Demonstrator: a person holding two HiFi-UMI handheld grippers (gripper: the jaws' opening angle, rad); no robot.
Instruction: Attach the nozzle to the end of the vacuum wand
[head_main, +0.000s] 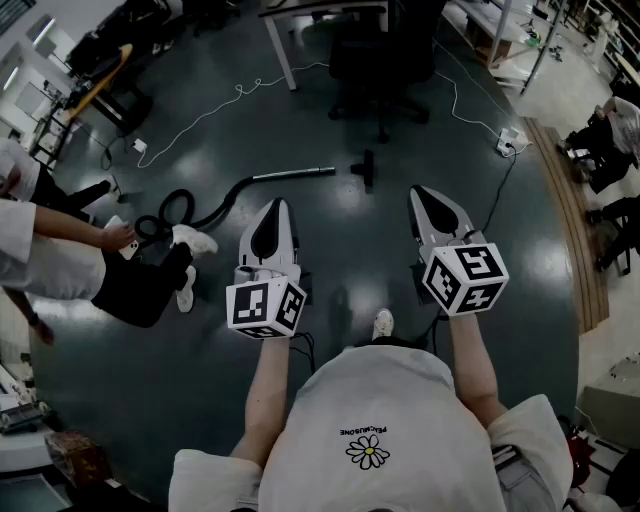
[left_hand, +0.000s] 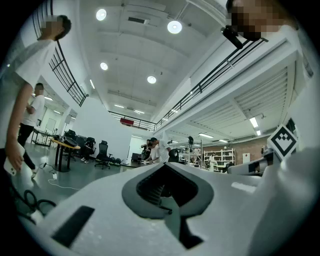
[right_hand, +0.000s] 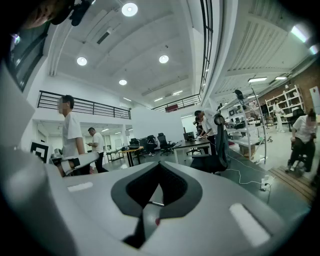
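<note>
Out ahead of the closed, empty left gripper (head_main: 276, 208) and right gripper (head_main: 420, 195), the nozzle (head_main: 366, 170) lies near the wand (head_main: 295, 174).

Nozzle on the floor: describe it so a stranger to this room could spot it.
In the head view, find the black office chair at the top. On the dark floor nearer the person lies a silver wand; the nozzle is the short black piece just off its right end, unattached.

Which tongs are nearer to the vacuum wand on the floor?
Left. The left tongs hover just before the vacuum wand; the right tongs are off to its right.
</note>
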